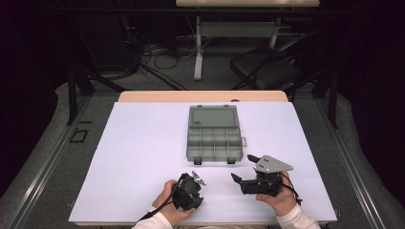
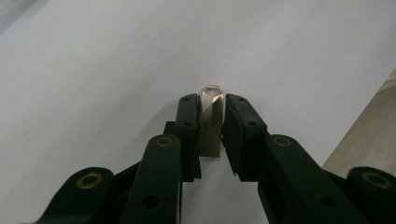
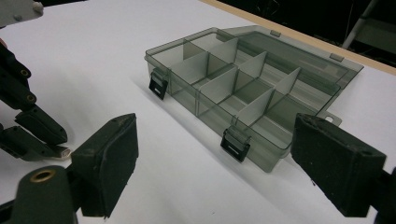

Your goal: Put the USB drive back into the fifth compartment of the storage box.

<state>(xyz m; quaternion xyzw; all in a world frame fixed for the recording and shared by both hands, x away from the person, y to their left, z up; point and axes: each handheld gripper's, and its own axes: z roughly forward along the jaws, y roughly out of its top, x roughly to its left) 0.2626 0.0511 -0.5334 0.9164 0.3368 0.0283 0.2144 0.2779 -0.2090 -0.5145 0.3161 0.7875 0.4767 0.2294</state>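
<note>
At the near edge of the white desk [image 1: 143,143], the left hand-held gripper [image 2: 212,114] is clamped on a small metal USB stick [image 2: 211,122], so the pickup looks done. The right hand-held gripper [image 3: 215,163] hovers with jaws wide apart and empty near the open compartment box [image 3: 243,88], whose sections look empty; carrying the stick over and dropping it in remains.

Dark room, chair [image 1: 267,67], perhaps cables [image 1: 162,55].
</note>
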